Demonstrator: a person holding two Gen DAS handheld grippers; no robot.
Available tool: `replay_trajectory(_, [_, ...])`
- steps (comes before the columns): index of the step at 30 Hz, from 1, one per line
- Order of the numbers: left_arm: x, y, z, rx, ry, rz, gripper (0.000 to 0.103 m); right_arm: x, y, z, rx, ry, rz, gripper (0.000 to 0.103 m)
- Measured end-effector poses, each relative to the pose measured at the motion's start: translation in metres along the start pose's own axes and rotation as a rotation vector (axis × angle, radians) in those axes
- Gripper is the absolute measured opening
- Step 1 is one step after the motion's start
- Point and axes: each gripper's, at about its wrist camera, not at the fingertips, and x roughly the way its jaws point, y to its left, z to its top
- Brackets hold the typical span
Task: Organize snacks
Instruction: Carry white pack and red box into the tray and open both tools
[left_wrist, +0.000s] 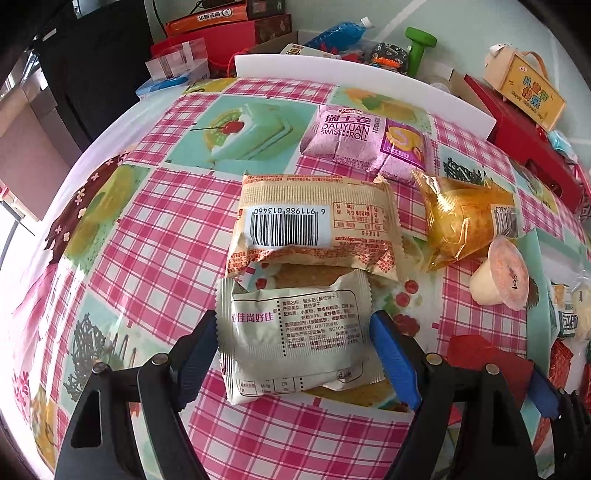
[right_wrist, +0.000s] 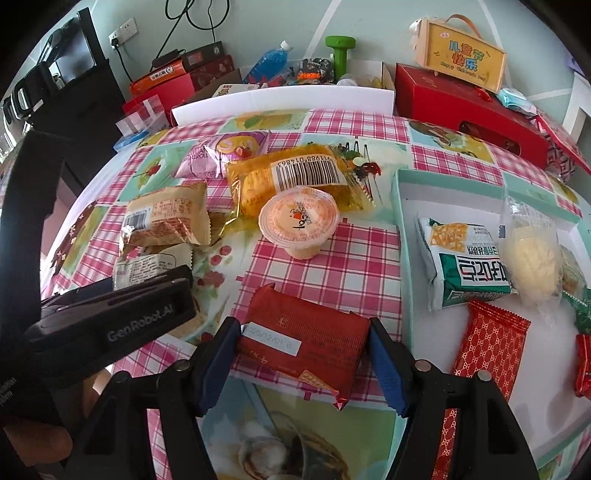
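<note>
Claws (left_wrist: 293, 347) (right_wrist: 301, 354) — each straddling a snack packet (left_wrist: 291, 332) (right_wrist: 303, 343).

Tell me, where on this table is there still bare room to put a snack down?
The widest bare stretch of tablecloth lies left of the beige packet and the purple roll packet. A smaller patch sits between the jelly cup and the red packet. It is crowded around the orange packet, and the white tray on the right is mostly filled.
</note>
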Motion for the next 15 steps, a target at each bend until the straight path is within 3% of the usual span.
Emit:
replay_trajectory(3, [-0.005,-0.005,-0.003,0.011,-0.007,-0.011,0.073,0.0,0.0,0.0,0.0,0.001,0.0,0.071])
replay_trajectory(4, [-0.007,-0.007,-0.004,0.015,-0.01,-0.014,0.065,0.0,0.0,0.0,0.001,0.001,0.001,0.071])
replay_trajectory(7, [-0.013,-0.011,-0.004,0.027,-0.014,-0.019,0.062,0.001,0.0,0.0,0.002,0.001,0.002,0.071])
replay_trajectory(8, [-0.014,-0.013,-0.004,0.027,-0.015,-0.026,0.056,0.001,0.0,0.0,0.003,0.002,0.004,0.071])
replay_trajectory(15, [-0.018,-0.004,-0.008,0.027,-0.019,-0.051,0.054,0.001,0.0,-0.001,0.003,0.002,0.005,0.071])
